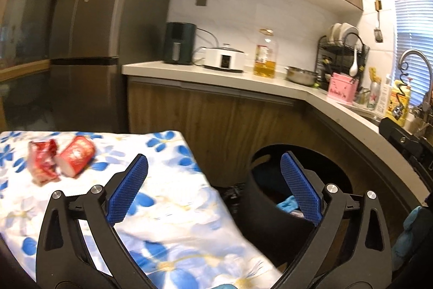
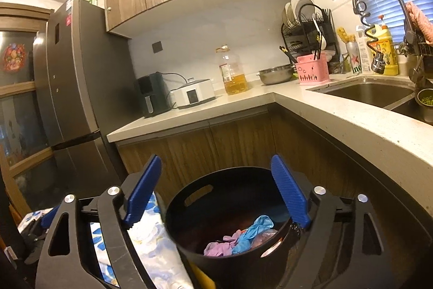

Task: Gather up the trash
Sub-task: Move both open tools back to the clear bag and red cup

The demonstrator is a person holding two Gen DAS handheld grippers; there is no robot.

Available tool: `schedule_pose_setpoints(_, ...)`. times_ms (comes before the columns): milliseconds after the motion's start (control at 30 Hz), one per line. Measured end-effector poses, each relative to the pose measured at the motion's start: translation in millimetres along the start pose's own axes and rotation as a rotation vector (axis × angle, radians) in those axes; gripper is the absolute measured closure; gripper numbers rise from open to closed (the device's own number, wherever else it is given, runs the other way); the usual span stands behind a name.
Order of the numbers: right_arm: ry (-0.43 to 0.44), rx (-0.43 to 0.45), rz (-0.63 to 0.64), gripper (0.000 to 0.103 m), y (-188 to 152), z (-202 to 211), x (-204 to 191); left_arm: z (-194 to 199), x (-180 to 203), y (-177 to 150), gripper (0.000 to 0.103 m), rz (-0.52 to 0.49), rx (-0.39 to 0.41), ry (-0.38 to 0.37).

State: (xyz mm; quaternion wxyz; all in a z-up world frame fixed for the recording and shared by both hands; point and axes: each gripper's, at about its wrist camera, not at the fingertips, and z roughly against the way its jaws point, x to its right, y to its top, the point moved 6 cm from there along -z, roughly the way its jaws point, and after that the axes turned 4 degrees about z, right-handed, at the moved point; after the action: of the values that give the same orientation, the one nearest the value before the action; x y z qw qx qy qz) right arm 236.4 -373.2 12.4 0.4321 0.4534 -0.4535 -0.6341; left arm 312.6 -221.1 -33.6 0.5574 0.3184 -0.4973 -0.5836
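In the left wrist view a crumpled red wrapper [image 1: 42, 163] and a red paper cup [image 1: 75, 159] on its side lie on a table with a blue-flowered cloth [image 1: 173, 210], at its far left. My left gripper [image 1: 213, 188] is open and empty, above the table's right edge, right of the trash. A black bin [image 2: 230, 218] stands on the floor beside the table and holds blue and purple gloves [image 2: 240, 237]; it also shows in the left wrist view [image 1: 273, 207]. My right gripper [image 2: 216, 188] is open and empty, just above the bin's mouth.
An L-shaped counter [image 2: 338, 121] with wooden cabinets runs behind and to the right of the bin. It carries an air fryer [image 1: 180, 43], a white cooker [image 1: 224, 58], an oil bottle [image 1: 265, 54], a steel bowl, a dish rack and a sink [image 2: 373, 94]. A dark fridge [image 1: 89, 26] stands left.
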Motion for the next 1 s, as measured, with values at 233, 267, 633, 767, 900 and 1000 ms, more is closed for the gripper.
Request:
schedule_pose_setpoints(233, 0.038, -0.005, -0.001, 0.016, -9, 18, -23, 29, -36, -4, 0.006, 0.026, 0.013, 0.063)
schedule_pose_setpoints(267, 0.044, -0.005, 0.001, 0.016, -10, 21, -27, 32, -40, -4, 0.006, 0.030, 0.013, 0.068)
schedule_pose_setpoints(633, 0.096, 0.001, -0.003, 0.016, -15, 36, -71, 66, -91, -3, 0.006, 0.063, 0.044, 0.146)
schedule_pose_setpoints(767, 0.134, -0.010, 0.002, 0.016, -22, 34, -95, 74, -119, -3, 0.006, 0.080, 0.056, 0.197)
schedule_pose_setpoints(900, 0.182, -0.028, 0.007, 0.016, -32, 29, -124, 79, -155, -6, 0.006, 0.096, 0.055, 0.266)
schedule_pose_setpoints(1000, 0.219, -0.041, 0.011, 0.016, -39, 23, -145, 83, -181, -7, 0.006, 0.108, 0.063, 0.311)
